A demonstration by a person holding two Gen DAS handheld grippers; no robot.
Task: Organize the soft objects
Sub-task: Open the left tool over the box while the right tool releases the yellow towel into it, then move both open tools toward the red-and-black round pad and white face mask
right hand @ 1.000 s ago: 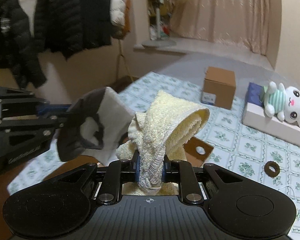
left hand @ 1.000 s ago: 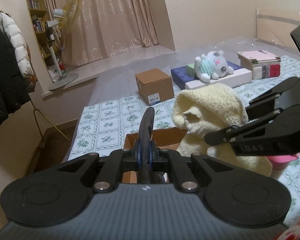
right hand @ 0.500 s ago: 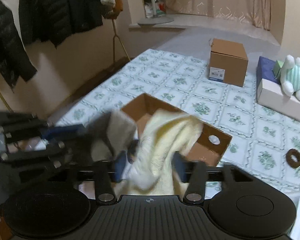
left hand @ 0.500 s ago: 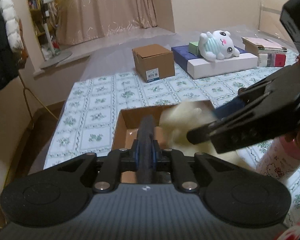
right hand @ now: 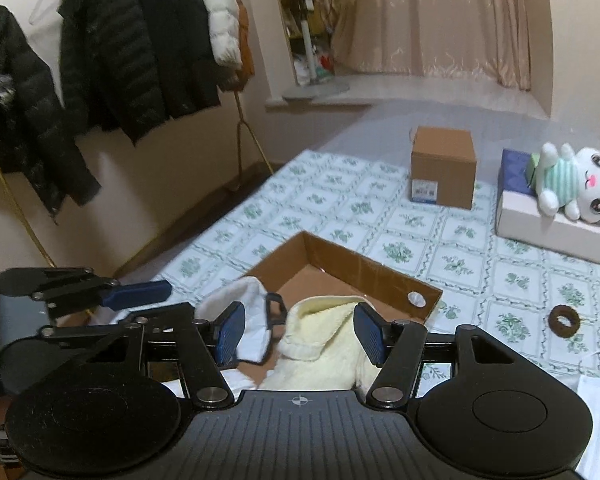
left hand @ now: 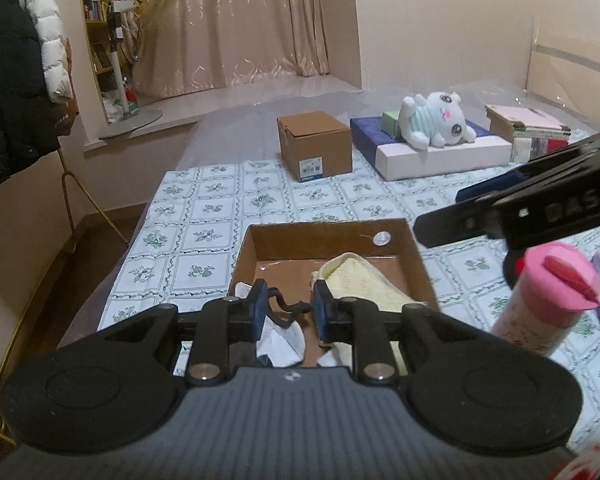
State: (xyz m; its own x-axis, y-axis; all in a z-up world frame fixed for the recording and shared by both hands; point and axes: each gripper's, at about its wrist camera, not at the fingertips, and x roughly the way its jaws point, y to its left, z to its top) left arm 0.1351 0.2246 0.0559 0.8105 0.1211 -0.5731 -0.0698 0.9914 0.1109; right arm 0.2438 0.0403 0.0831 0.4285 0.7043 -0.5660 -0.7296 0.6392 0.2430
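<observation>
Yellow terry towel and white black-trimmed cloth lie in the shallow cardboard box; right tongs open, left tongs opening, empty; plush rabbit remains.

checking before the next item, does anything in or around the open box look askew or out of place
Mostly tidy. The yellow towel and the white and black cloth lie bunched in the box, at its near end, and the cloth seems to drape over the near rim. A dark ring and a face mask lie loose on the tablecloth.
</observation>
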